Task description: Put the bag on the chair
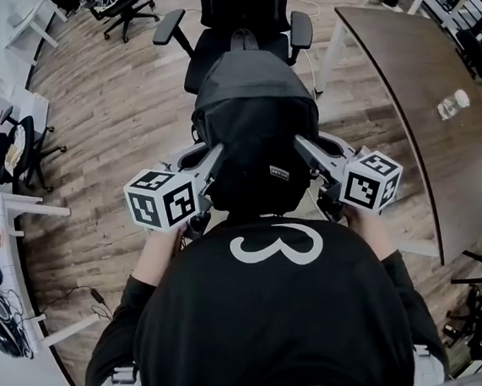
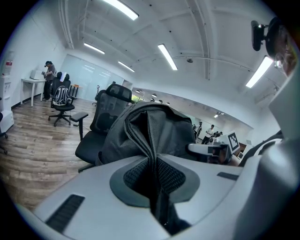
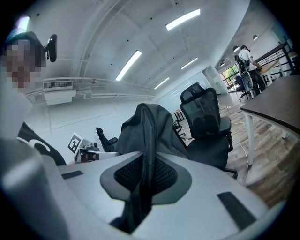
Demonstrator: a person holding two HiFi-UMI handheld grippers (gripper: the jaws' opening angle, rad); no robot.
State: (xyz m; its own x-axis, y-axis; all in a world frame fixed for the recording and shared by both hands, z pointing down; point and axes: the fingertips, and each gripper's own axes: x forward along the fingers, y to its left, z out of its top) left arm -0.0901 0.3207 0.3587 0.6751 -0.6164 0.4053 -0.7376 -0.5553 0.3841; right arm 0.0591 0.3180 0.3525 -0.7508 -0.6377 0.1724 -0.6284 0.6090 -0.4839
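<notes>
Your left claw (image 1: 215, 159) and right claw (image 1: 303, 146) each pinch a side of the bag (image 1: 255, 119), so it hangs level for lowering onto the chair (image 1: 244, 8)

Bag (image 1: 257, 135) hangs between the two claws: left claw (image 1: 216, 154) gripping a fold on its left side, right claw (image 1: 302, 145) gripping a fold on its right. Chair (image 1: 237, 18) stands just beyond the bag. Desk (image 1: 441, 160) lies right of the chair, a bottle (image 1: 453, 105) on it
</notes>
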